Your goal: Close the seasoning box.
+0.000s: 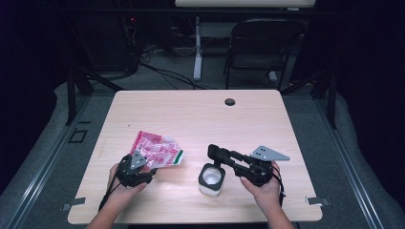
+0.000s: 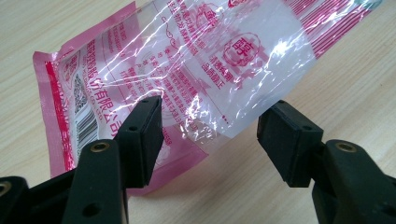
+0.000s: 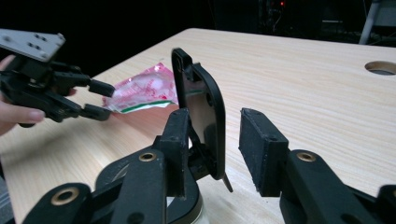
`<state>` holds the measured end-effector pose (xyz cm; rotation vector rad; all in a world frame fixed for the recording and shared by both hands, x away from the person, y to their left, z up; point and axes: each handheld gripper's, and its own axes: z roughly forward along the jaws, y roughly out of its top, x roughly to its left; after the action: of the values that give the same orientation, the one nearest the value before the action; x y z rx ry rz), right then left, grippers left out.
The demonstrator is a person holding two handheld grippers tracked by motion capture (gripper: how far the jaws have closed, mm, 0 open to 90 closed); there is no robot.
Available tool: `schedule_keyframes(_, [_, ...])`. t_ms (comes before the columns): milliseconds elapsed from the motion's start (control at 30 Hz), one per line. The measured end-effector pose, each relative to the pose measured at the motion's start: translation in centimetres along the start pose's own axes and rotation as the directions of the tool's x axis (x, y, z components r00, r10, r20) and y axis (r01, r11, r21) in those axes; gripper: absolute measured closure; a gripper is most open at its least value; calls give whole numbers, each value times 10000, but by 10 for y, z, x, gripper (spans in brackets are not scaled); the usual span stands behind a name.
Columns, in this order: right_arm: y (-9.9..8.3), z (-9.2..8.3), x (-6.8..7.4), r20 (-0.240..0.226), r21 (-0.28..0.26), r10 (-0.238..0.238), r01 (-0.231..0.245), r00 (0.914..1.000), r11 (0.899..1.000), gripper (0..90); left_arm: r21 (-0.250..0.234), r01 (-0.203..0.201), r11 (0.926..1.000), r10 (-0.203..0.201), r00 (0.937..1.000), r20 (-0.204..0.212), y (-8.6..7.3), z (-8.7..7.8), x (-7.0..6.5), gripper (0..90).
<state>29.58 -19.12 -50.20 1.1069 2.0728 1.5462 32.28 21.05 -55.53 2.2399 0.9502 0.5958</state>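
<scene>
A white container (image 1: 211,179) with a black flip lid (image 3: 201,112) raised upright stands on the table (image 1: 200,114), the lid between the right claw's (image 1: 216,153) parted jaws, left pad against it. Nearby, the left claw (image 2: 210,135), wide open, straddles a pink-and-clear plastic bag (image 2: 187,60) printed with Chinese characters and a barcode.

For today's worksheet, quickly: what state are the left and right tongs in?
Left tongs: open, astride the pink plastic bag's edge, not pressing it.
Right tongs: open beside the container's raised black lid.
</scene>
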Motion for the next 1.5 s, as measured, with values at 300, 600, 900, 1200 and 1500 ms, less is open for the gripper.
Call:
schedule_keyframes(300, [0, 14, -2, -39, 459, -426, 427, 9991, 9980, 708, -203, 209, 9996, -206, 9997, 127, -4, -5, 0, 406])
schedule_keyframes(600, [0, 16, -2, -148, 610, -544, 552, 9984, 9966, 789, -183, 244, 9995, -245, 9997, -34, -5, -8, 1, 406])
schedule_keyframes(900, [1, 15, 0, -51, 648, -809, 810, 9967, 9946, 800, -224, 254, 9994, -257, 9996, -99, -5, -9, 2, 406])
schedule_keyframes(1200, [1, 14, 1, 5, 732, -954, 951, 9954, 9928, 801, -190, 278, 9994, -281, 9995, -131, -5, -9, 3, 406])
schedule_keyframes(1500, [1, 14, 5, 152, 699, -1205, 1191, 9926, 9904, 800, -230, 247, 9994, -249, 9996, -96, -4, -9, 2, 406])
